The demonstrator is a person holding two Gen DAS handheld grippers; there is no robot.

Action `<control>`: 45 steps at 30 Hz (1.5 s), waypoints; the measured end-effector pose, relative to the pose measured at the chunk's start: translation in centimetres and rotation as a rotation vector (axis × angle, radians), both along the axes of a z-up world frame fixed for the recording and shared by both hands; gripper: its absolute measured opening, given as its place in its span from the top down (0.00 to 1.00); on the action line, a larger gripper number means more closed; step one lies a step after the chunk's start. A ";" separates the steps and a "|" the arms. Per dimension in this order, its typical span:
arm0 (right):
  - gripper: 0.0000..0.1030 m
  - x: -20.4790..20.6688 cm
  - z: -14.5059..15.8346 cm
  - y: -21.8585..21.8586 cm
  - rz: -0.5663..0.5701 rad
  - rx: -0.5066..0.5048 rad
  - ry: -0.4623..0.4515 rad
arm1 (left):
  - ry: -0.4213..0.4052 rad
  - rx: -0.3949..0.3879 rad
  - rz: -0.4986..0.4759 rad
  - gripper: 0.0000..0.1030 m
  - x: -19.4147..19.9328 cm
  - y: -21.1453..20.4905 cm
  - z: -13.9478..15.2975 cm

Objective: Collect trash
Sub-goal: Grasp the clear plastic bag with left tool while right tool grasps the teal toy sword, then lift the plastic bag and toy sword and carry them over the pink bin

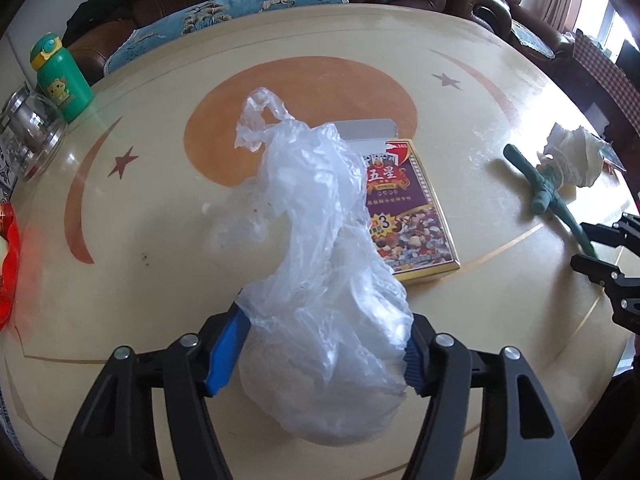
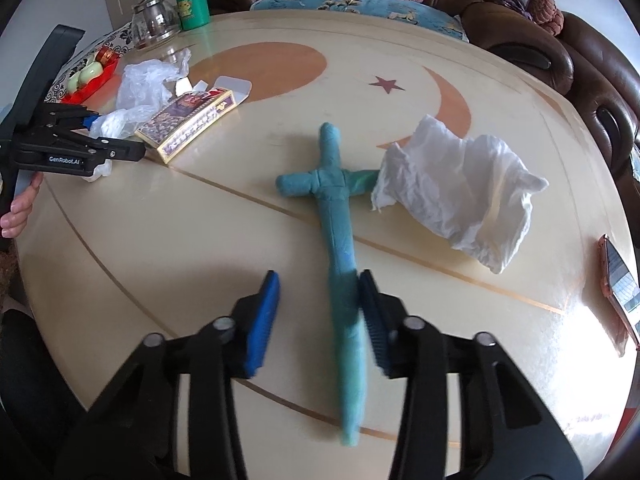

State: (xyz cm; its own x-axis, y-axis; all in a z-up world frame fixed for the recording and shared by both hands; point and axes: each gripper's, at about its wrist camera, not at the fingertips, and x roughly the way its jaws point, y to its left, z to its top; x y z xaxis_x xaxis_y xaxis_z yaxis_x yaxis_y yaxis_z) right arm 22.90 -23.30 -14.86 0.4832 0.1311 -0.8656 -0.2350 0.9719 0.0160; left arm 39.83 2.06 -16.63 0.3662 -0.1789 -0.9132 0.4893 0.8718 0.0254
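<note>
My left gripper (image 1: pixel 326 340) is shut on a crumpled clear plastic bag (image 1: pixel 312 240) that stands up between its blue pads, on the cream round table (image 1: pixel 140 300). Behind the bag lies a purple and gold card box (image 1: pixel 412 216). My right gripper (image 2: pixel 318 312) is open around the lower shaft of a teal paper cross-shaped stick (image 2: pixel 336 208); the stick lies against the right pad. A crumpled white tissue (image 2: pixel 460 196) lies just right of the stick's crossbar. The left gripper (image 2: pixel 80 152), bag (image 2: pixel 140 88) and box (image 2: pixel 192 120) show at the left of the right wrist view.
A green bottle (image 1: pixel 60 80) and a glass jar (image 1: pixel 28 132) stand at the table's far left edge. A red tray (image 2: pixel 92 80) holds small items. A phone (image 2: pixel 620 284) lies at the right edge. A brown sofa (image 2: pixel 520 28) rings the far side.
</note>
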 end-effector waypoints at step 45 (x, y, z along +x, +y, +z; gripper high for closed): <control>0.84 -4.2 6.0 2.7 0.006 -0.009 -0.104 | -0.108 -0.036 0.011 0.70 -8.3 1.1 7.7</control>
